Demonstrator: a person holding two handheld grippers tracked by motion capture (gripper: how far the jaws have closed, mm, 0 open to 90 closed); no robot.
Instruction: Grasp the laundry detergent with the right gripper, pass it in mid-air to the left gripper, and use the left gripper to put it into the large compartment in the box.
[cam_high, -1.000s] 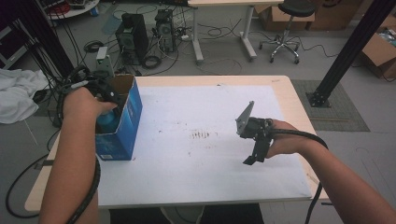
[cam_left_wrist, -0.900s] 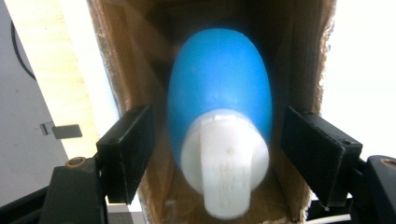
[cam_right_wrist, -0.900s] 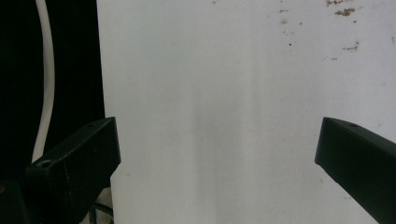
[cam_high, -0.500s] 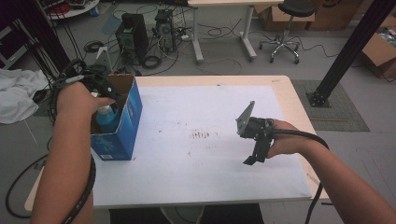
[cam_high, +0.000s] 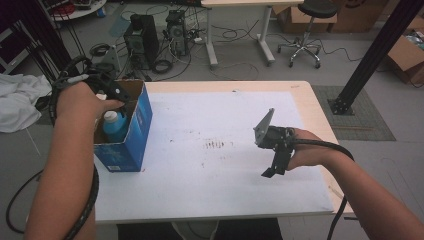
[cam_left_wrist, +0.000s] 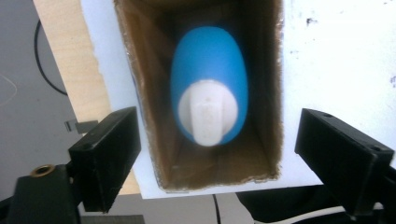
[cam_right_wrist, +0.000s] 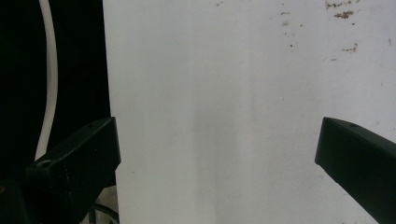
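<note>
An open blue cardboard box stands at the table's left edge. A blue bottle with a white cap stands upright inside it. My left gripper hovers over the box mouth, pointing down. In the left gripper view its jaws straddle the box well clear of the bottle; my left gripper has just been opening and the pads press on nothing. My right gripper hangs over the white sheet at the right, pointing down. In its own view my right gripper is open with nothing between the jaws.
A white sheet covers the wooden table, with small brown stains at its middle. Beyond the far edge the floor holds computer towers, a stool and a black slanted post. White cloth lies at the left.
My left hand has risen from the box mouth and its jaws have spread, leaving the blue bottle standing in the box. The right gripper has not moved.
</note>
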